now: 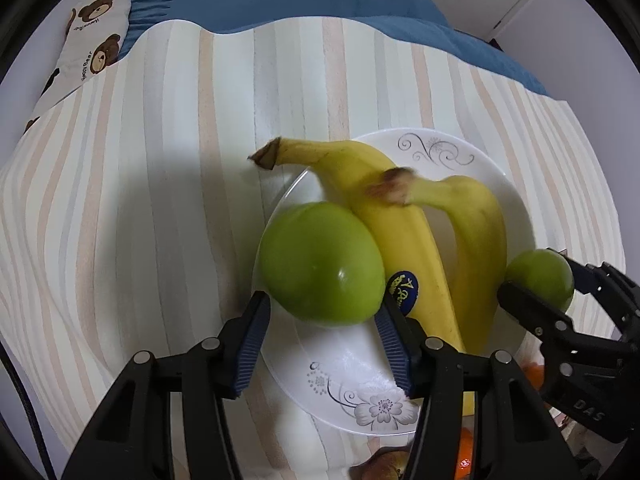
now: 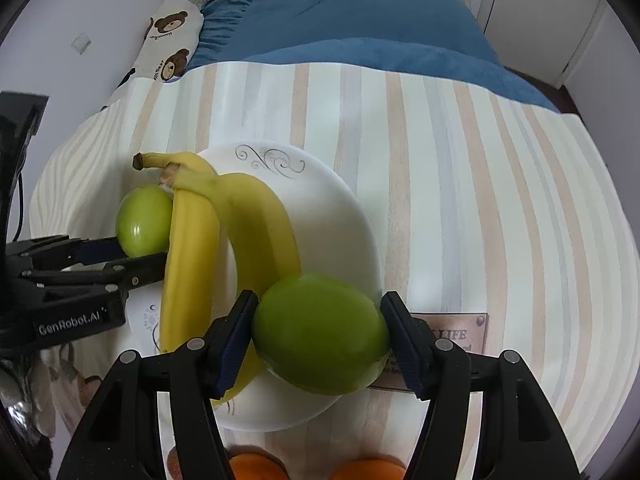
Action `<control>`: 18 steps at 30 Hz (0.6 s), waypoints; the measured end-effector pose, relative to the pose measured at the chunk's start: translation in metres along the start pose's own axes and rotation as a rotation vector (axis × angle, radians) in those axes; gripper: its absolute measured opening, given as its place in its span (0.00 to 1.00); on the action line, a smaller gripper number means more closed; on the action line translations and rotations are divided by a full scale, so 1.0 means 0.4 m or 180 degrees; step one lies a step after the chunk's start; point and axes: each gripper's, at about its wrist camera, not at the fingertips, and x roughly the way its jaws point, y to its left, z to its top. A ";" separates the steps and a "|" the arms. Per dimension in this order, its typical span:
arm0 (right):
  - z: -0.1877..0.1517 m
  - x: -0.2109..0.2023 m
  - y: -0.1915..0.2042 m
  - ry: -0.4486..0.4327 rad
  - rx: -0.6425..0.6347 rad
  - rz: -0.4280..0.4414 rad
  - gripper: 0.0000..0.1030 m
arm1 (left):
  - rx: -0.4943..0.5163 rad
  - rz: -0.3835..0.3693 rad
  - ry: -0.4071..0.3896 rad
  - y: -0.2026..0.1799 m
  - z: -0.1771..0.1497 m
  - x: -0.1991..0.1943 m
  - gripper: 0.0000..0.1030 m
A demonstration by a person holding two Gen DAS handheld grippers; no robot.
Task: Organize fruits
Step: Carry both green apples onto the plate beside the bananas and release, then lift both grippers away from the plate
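A white plate with a flower pattern sits on the striped tablecloth; it also shows in the right wrist view. Two yellow bananas lie across it, also in the right wrist view. My left gripper is shut on a green apple at the plate's left edge, touching a banana. My right gripper is shut on a second green apple at the plate's right edge. Each wrist view shows the other gripper's apple: from the left, from the right.
Oranges lie near the table's front edge below the plate. A small printed card lies on the cloth right of the plate. A blue bed cover and a bear-print pillow are behind the table.
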 end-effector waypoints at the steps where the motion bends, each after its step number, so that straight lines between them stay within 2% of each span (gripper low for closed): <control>1: 0.004 0.003 -0.001 0.0014 -0.0002 0.0012 0.66 | 0.0006 0.0019 0.0016 -0.002 0.001 0.003 0.50; 3: 0.011 0.002 -0.002 0.0008 0.0010 0.0016 0.70 | 0.0000 0.0031 0.0036 -0.008 0.001 0.007 0.51; 5: 0.019 0.004 -0.005 0.0012 0.0021 0.0016 0.80 | -0.0022 0.0024 0.0042 -0.007 0.001 0.004 0.51; 10: 0.035 0.009 -0.005 0.0048 0.0102 0.0066 0.86 | -0.0067 -0.0010 0.0046 0.002 -0.013 -0.001 0.53; 13: 0.028 0.009 -0.008 0.0058 0.0142 0.0075 0.88 | -0.0074 0.0010 -0.0010 0.006 -0.017 -0.011 0.63; 15: 0.015 0.001 -0.011 0.0051 0.0174 0.0091 0.90 | -0.0108 -0.0007 -0.0047 0.011 -0.027 -0.026 0.79; 18: 0.009 -0.005 -0.020 0.0032 0.0237 0.0106 0.90 | -0.0157 -0.0007 -0.0077 0.025 -0.044 -0.046 0.82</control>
